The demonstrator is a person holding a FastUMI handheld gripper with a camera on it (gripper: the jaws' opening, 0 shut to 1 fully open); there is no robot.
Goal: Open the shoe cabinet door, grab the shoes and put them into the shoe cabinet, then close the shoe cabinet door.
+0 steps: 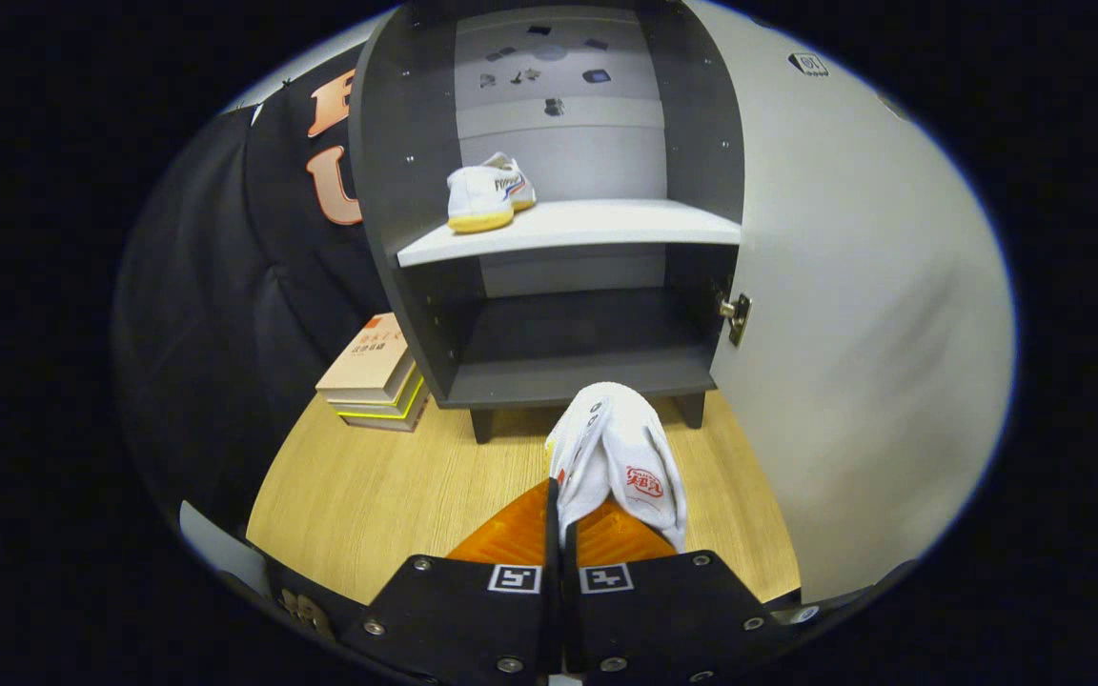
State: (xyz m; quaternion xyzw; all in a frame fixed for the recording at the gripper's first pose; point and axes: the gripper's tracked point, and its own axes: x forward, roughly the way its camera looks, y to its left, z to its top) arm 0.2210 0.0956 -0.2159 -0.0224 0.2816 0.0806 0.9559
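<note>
A pale wood-grain floor (368, 495) ran up to a grey shoe cabinet (396, 191) standing on short legs, with black cloth hanging behind it on the left. The cabinet door (854, 314) stood swung wide open on the right, its hinge (735, 314) visible at the edge of the lower compartment. On the light shelf (587, 229) one white shoe (484, 195) already sat toward the left end, heel outward; the lower compartment (578, 353) beneath it looked empty. A stack of books (373, 376) lay on the floor just beside the cabinet's left foot. The gripper (560, 519) had its orange fingers (511, 534) drawn almost together, pinching the fabric upper of the second white shoe (620, 457), which rose just ahead of the fingertips in front of the cabinet's base. By this showing the door-opening step was done and the second shoe was being carried in. To place it well, the shoe should be lifted clear of the shelf's front edge, steered to the free right-hand part of the shelf, and set flat on its sole before release; the soft fabric grip could let the shoe swing, so a slow, level approach would be advisable.
</note>
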